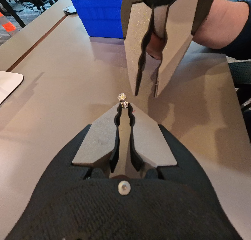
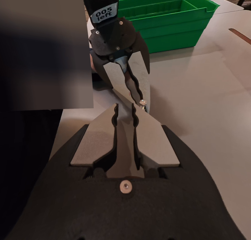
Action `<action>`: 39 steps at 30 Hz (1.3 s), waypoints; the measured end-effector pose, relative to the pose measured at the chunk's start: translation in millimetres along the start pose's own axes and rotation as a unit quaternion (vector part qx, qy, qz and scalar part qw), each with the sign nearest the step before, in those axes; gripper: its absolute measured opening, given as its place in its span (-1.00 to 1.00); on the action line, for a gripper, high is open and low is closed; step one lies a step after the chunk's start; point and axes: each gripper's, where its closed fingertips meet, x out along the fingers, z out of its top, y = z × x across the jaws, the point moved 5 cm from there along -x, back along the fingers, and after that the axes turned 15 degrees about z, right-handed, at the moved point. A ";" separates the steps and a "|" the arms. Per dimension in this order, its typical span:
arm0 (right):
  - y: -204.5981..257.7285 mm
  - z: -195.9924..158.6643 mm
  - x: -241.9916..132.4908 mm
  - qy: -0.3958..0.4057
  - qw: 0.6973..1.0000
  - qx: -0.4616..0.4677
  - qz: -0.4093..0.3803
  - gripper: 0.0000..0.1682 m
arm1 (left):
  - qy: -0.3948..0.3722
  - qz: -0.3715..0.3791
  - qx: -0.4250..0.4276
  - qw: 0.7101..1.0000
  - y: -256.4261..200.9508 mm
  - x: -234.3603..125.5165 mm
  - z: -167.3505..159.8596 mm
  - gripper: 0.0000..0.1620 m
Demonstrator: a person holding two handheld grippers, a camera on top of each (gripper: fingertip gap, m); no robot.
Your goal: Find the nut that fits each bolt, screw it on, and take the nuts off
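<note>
My left gripper (image 1: 124, 105) is shut on a small silver bolt (image 1: 122, 97). The bolt's hex head sticks out past the fingertips, and a nut (image 1: 124, 105) seems to sit on the shank between them. My right gripper (image 1: 145, 96) comes in from the top of the left wrist view, slightly open and empty, with its tips just right of the bolt head and apart from it. In the right wrist view my right gripper (image 2: 124, 104) stands open with a narrow gap. Just beyond it, the left gripper (image 2: 144, 108) holds the bolt (image 2: 143, 101).
A blue bin (image 1: 100, 15) stands on the tan table (image 1: 61, 97) behind the right gripper. A green bin (image 2: 169, 22) stands at the far side in the right wrist view. A white flat device corner (image 1: 8, 83) lies at the left. A person's forearm (image 1: 217, 25) is at the upper right. My right fingertips sit around 4 cm from my left ones.
</note>
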 end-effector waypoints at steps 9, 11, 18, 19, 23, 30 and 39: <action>-10.8 -1.3 -4.8 -0.009 0.999 0.019 -0.032 -0.77 | 0.001 0.000 0.000 1.000 -0.3 0.4 -0.3 -0.91; -6.1 -2.8 -0.5 0.002 1.000 0.013 -0.016 -0.78 | 0.001 0.000 0.000 1.000 -0.3 0.4 -0.3 -0.90; -9.8 -2.0 -5.2 -0.002 0.999 0.015 -0.033 -0.81 | 0.000 0.000 0.000 1.000 -0.4 0.3 -0.1 -0.91; -13.9 -3.2 -7.0 -0.003 0.999 0.022 -0.047 -0.79 | 0.000 0.000 0.000 1.000 -0.5 0.2 0.0 -0.90; -9.0 -2.4 -1.4 -0.003 0.999 0.020 -0.027 -0.78 | 0.001 0.002 0.000 1.000 0.1 0.2 -0.2 -0.90; -8.1 -1.7 -2.3 0.001 0.999 0.012 -0.030 -0.81 | 0.004 -0.001 0.001 1.000 -1.2 0.7 -0.9 -0.90; -2.0 -2.9 2.3 0.004 1.000 0.015 -0.002 -0.83 | 0.004 0.002 0.001 1.000 -0.6 0.6 -1.2 -0.91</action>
